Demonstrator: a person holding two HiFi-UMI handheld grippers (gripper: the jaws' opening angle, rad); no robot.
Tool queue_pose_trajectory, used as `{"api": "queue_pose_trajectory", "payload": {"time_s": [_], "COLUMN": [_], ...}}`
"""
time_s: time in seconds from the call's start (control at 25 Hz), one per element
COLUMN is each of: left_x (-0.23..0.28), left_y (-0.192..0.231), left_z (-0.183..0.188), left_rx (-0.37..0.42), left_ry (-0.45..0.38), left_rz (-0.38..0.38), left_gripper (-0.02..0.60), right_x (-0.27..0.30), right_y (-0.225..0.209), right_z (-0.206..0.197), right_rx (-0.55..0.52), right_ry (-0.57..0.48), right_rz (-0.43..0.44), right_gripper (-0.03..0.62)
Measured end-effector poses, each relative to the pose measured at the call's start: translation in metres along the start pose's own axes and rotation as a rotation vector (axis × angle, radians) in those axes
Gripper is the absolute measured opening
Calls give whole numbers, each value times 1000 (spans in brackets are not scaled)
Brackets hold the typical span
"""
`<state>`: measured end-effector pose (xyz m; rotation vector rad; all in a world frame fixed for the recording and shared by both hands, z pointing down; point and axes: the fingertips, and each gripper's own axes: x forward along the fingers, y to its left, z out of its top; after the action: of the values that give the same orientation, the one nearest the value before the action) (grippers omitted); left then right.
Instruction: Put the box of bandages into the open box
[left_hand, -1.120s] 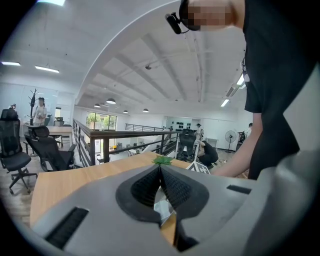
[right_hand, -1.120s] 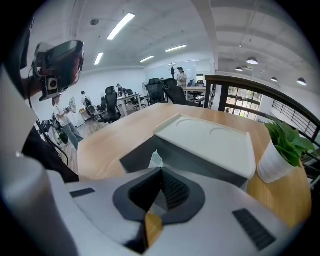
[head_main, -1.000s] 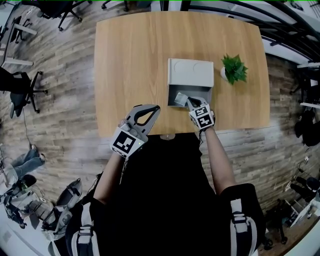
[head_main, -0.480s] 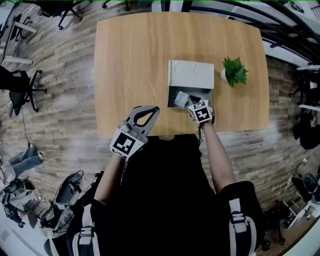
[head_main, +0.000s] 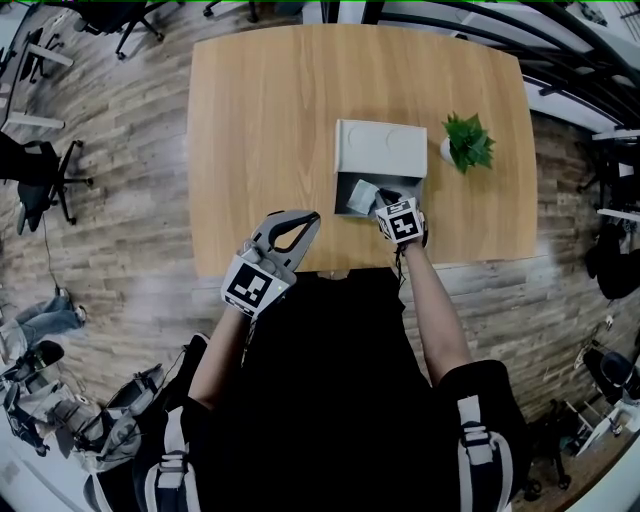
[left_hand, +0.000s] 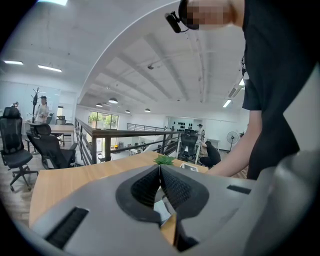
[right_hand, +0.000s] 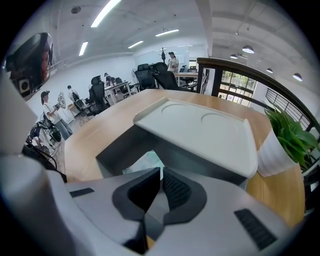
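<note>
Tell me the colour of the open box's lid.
Light grey. The lid shows best in the right gripper view.

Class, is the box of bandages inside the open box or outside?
Inside: the box of bandages sits between the dark walls of the open box.

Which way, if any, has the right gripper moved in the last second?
Yes: the right gripper moved slightly forward, away from the near edge of the table, toward the open box.
</note>
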<state>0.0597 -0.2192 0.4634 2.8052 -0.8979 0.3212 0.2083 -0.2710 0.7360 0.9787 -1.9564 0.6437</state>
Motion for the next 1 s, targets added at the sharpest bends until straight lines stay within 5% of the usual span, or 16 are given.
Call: {"api": "queue_pose_trajectory", "payload": {"time_s": [0.48, 1.0], "left_x": [-1, 2], "left_y": [-4, -15], "left_z": [0, 5], "left_rx": [2, 45], "left_ry": [-2, 2], "left_rz": [-15, -88], "left_gripper": [23, 23], "right_x": [-12, -62], "right_y": [-6, 13], "right_z": [-4, -4], "right_rx": [34, 102], "right_ry": [-25, -190], "right_rz": [-44, -74], "right_gripper": [28, 26]}}
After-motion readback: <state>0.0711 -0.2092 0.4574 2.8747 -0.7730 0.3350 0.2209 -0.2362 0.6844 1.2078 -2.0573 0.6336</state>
